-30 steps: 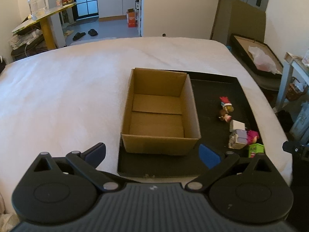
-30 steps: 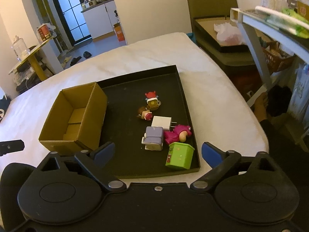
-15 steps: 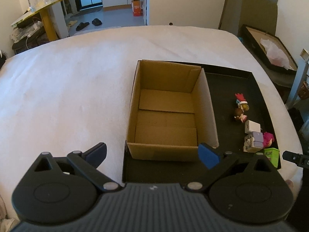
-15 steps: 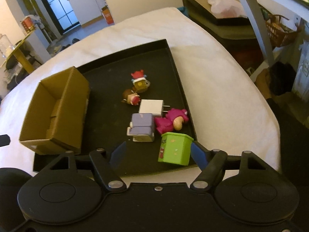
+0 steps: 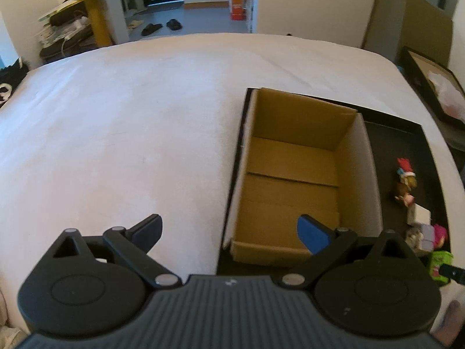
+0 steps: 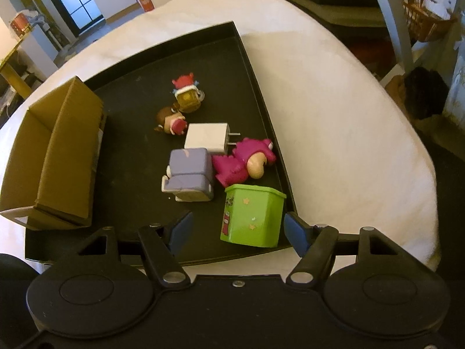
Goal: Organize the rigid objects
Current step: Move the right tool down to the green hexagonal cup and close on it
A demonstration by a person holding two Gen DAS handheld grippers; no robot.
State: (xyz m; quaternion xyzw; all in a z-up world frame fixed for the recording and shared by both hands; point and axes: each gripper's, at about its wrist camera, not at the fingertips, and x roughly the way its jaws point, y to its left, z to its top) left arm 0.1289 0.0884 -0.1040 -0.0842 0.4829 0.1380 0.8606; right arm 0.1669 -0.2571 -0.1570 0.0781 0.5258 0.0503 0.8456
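Observation:
An open cardboard box (image 5: 302, 174) stands empty on a black tray (image 6: 136, 93), and it shows in the right wrist view (image 6: 55, 157) too. Several small toys lie on the tray: a green cup (image 6: 252, 215), a purple blocky toy (image 6: 189, 174), a pink figure (image 6: 244, 163), a white charger (image 6: 207, 138), a brown figure (image 6: 170, 120) and a red-topped figure (image 6: 187, 93). My right gripper (image 6: 237, 231) is open, its fingers on either side of the green cup, not touching it. My left gripper (image 5: 232, 231) is open and empty at the box's near left corner.
The tray lies on a white bed cover (image 5: 130, 122). A metal shelf leg (image 6: 389, 23) and a basket (image 6: 427, 20) stand off the bed's right side. A yellow table (image 5: 93, 5) stands at the far left.
My right gripper has moved forward and down until its fingers flank the green cup. My left gripper has shifted left, so the box now sits further right in its view.

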